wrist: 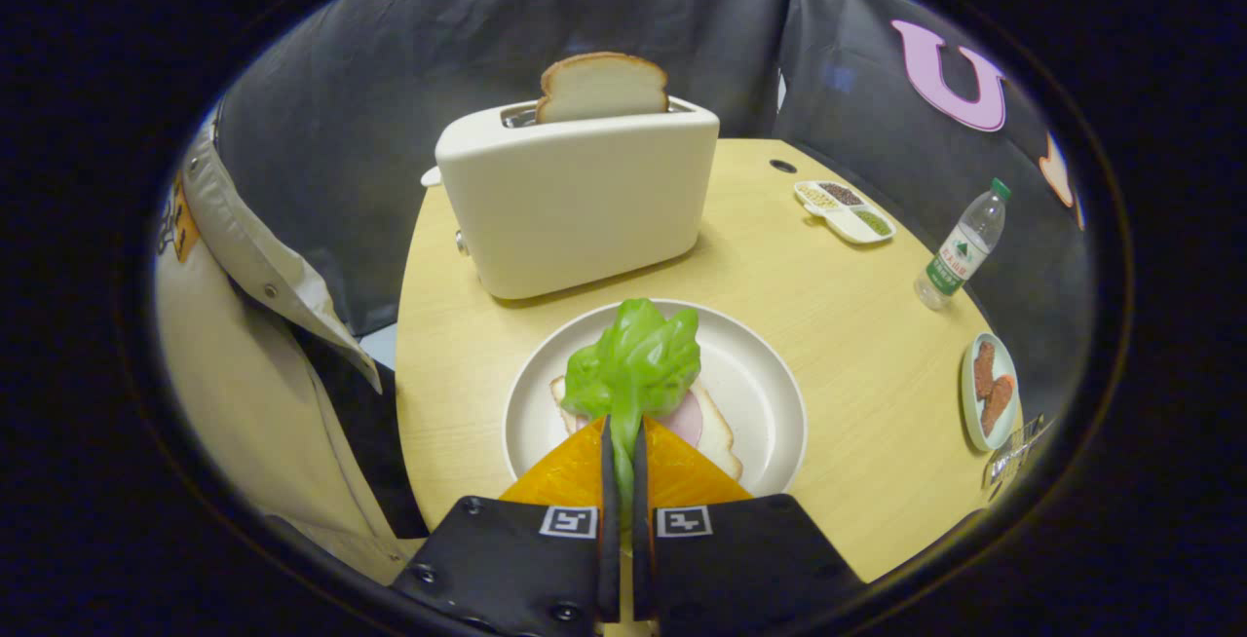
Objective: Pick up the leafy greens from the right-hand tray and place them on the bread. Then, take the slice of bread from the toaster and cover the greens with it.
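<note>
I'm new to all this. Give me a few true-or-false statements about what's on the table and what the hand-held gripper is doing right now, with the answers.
1. The hand-held gripper is shut on the leafy greens. True.
2. The toaster is empty. False: a bread slice stands up out of its slot.
3. The greens hang over the plate, above the bread with ham. True.
4. The water bottle lies on its side. False: it stands upright, near the table's edge.
5. The small divided tray sits on the plate. False: it rests on the table, beyond the plate, apart from it.
</note>
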### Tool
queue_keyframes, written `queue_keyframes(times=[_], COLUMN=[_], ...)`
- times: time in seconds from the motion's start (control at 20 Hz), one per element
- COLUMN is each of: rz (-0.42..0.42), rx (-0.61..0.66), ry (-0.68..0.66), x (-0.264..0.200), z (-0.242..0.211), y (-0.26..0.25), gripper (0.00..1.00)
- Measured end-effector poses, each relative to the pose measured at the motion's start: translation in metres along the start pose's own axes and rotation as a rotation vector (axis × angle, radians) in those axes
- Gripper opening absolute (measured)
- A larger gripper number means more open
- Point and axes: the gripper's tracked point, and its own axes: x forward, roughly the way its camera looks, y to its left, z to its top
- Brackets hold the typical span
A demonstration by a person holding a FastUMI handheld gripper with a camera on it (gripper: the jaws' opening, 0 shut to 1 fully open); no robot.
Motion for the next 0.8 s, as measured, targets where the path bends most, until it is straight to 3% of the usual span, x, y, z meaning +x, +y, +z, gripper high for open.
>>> queue_keyframes(times=[0.25, 0.8], rz=[-0.016, -0.058], rx=[0.003, -0.005], ry=[0.041, 0.078], x=[0.012, 0.016], z=[-0.012, -0.020], y=[-0.010, -0.023], gripper=[0.13, 0.72])
